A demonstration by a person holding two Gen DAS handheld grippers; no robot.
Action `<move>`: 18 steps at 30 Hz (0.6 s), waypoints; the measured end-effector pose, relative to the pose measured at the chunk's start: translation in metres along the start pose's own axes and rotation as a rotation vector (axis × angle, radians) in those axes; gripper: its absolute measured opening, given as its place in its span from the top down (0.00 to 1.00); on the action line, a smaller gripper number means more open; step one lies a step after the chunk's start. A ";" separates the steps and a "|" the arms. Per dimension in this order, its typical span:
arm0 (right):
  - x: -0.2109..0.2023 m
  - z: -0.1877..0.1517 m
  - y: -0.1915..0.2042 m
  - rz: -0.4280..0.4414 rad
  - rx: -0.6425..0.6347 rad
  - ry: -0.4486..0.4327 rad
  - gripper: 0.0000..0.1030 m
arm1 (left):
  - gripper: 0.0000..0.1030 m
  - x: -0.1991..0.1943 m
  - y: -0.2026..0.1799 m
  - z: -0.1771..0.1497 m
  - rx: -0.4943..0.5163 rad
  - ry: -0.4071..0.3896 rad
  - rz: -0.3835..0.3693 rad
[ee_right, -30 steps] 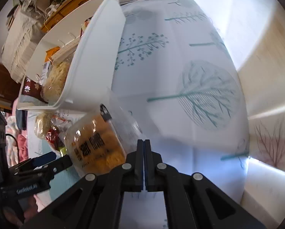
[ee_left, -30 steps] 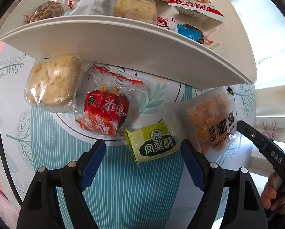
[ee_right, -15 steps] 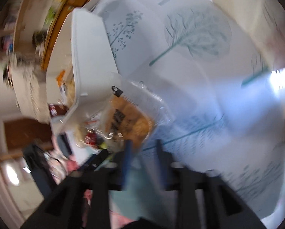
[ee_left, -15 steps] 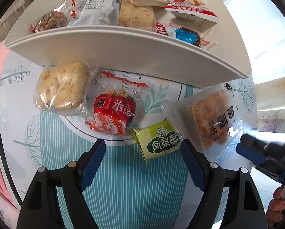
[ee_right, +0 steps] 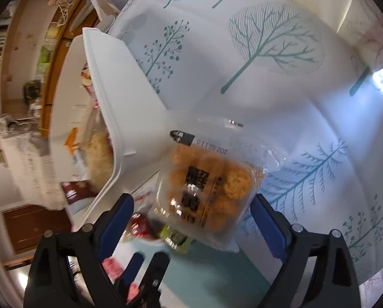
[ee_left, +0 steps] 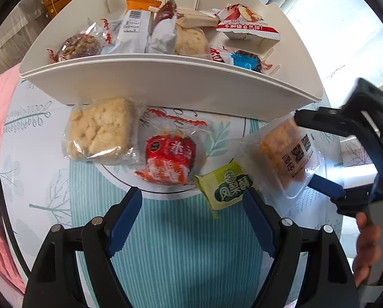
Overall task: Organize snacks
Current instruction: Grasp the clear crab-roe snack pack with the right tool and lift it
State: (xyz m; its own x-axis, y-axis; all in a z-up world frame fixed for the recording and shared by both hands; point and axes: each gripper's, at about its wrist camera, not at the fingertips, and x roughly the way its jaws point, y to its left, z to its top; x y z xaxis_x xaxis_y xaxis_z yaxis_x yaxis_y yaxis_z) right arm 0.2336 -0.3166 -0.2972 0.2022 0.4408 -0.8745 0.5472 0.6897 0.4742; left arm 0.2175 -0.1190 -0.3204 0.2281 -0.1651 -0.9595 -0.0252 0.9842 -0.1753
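- Snacks: four packets loose on bench (ee_left: 165, 243) in front of white organizer tray (ee_left: 165, 84); several more already in tray compartments.
- Loose set, left wrist view, left to right: pale crumbly cake in clear wrap (ee_left: 100, 132), red packet (ee_left: 169, 160), green pineapple-cake packet (ee_left: 226, 186), orange puffed-snack bag (ee_left: 285, 154).
- Right gripper (ee_right: 191, 215): fingers spread wide, straddling orange puffed-snack bag (ee_right: 209, 187); no pad contact visible.
- Left gripper (ee_left: 191, 218): fingers wide apart, empty, hovering just short of red and green packets.
- Step judged: pre-grasp on orange bag, transfer to tray pending.
- Risk: bag is slick, air-filled film; closing on a loose edge likely gives a slip or a pinch of wrapper only.
- Risk: contents look brittle; hard squeeze may crush them.
- Risk: bag lies just beside tray wall and next to green packet; low approach may nudge tray or drag neighbour along.
- Risk: both grippers near each other on the same side; collision possible if left advances now.
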 end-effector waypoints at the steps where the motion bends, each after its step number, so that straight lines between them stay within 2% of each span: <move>1: 0.003 0.001 0.001 -0.033 -0.001 -0.012 0.09 | 0.23 -0.001 0.002 -0.001 0.000 -0.003 -0.001; 7: 0.025 0.004 0.014 -0.164 -0.002 -0.051 0.09 | 0.23 -0.008 0.011 -0.009 -0.005 -0.015 -0.008; 13: 0.034 0.004 0.028 -0.210 -0.018 -0.095 0.10 | 0.23 -0.005 0.012 -0.015 -0.006 -0.004 -0.010; 18: 0.033 0.006 0.033 -0.229 -0.080 -0.110 0.15 | 0.23 0.002 0.002 -0.011 0.020 0.006 -0.018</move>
State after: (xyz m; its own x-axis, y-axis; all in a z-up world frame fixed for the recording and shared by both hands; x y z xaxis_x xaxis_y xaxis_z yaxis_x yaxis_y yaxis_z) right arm 0.2633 -0.2821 -0.3112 0.1701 0.2062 -0.9636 0.5241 0.8092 0.2657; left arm 0.2072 -0.1182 -0.3246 0.2230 -0.1826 -0.9576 -0.0020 0.9822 -0.1878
